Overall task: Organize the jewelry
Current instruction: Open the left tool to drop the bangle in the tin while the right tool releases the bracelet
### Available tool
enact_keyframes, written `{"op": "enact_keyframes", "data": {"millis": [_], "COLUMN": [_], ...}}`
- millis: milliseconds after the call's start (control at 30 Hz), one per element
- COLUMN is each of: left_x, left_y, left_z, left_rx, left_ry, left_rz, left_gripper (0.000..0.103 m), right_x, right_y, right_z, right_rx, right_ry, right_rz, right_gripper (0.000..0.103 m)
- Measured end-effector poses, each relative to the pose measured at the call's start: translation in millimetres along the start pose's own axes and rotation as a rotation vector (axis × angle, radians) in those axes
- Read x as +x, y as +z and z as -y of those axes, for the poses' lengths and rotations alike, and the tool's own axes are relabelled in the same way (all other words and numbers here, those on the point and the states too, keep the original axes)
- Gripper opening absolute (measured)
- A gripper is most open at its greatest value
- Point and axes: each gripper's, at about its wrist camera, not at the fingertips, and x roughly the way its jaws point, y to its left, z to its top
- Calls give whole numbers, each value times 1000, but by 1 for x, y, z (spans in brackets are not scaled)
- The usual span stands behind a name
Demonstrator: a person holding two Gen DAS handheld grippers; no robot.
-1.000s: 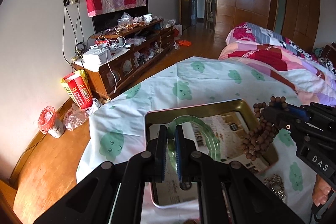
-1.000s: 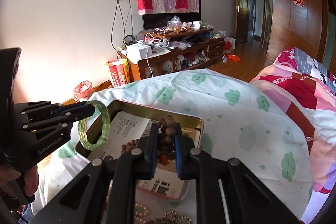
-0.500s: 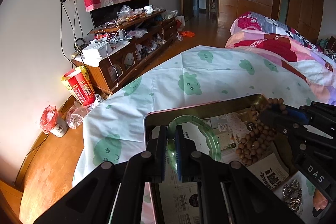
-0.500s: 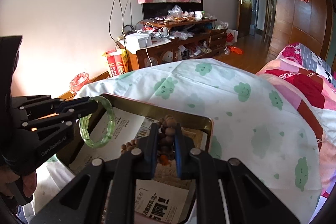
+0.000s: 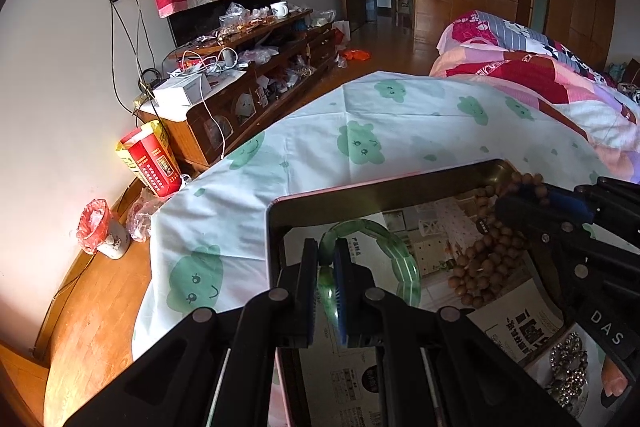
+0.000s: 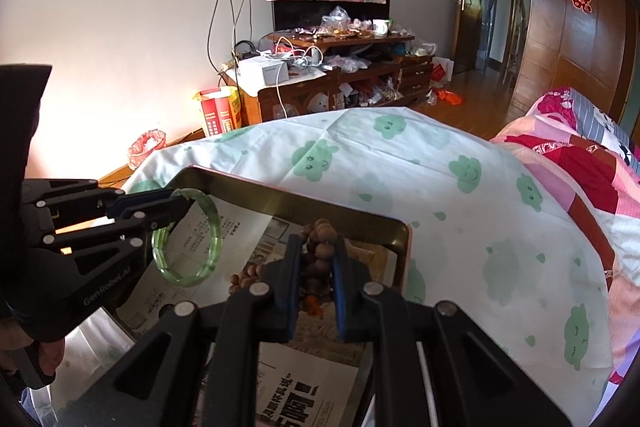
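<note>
We hold a pair of tongs in each hand over a gold-rimmed tin tray [image 5: 384, 187] that sits on a bed sheet printed with green clouds [image 5: 360, 143]. Our left tongs [image 5: 328, 259] are clenched on a green jade-like bangle [image 5: 384, 239], their jaws just starting to ease apart with the band still pressed between the blue pads; the rest of the ring hangs forward over the printed paper lining the tray. Our right tongs [image 6: 318, 255] are clamped on a string of brown wooden beads [image 6: 320, 247], their jaws likewise beginning to part, with the bunched beads still between them. Loose loops of the strand rest on the paper inside the tray. A sparkly metal ornament [image 5: 568, 371] lies on the paper near the right tongs, just beside our thumb [image 5: 614, 381]. Beyond the bed stands a cluttered wooden cabinet [image 6: 332, 83].
</note>
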Motion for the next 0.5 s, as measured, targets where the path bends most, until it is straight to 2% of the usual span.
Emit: {"op": "enact_keyframes", "data": {"millis": [100, 133, 167, 233, 300, 500], "left_x": [2, 1, -3, -10, -17, -20], "left_y": [0, -1, -1, -3, -3, -4], "left_z": [2, 3, 4, 4, 4, 2], "left_rx": [-1, 0, 5, 5, 4, 0], "left_ry": [7, 20, 41, 51, 39, 42], "left_rz": [-29, -25, -7, 30, 50, 47], "left_gripper": [20, 33, 52, 72, 74, 74], "right_x": [-3, -4, -5, -8, -10, -20], "right_y": [0, 0, 0, 1, 0, -5], "right_z": [1, 1, 2, 4, 6, 10], "right_rx": [9, 11, 16, 25, 30, 54], "right_ry": [6, 2, 0, -3, -8, -28], "right_rz": [13, 18, 21, 30, 36, 42], "right_gripper": [20, 25, 29, 46, 47, 52]}}
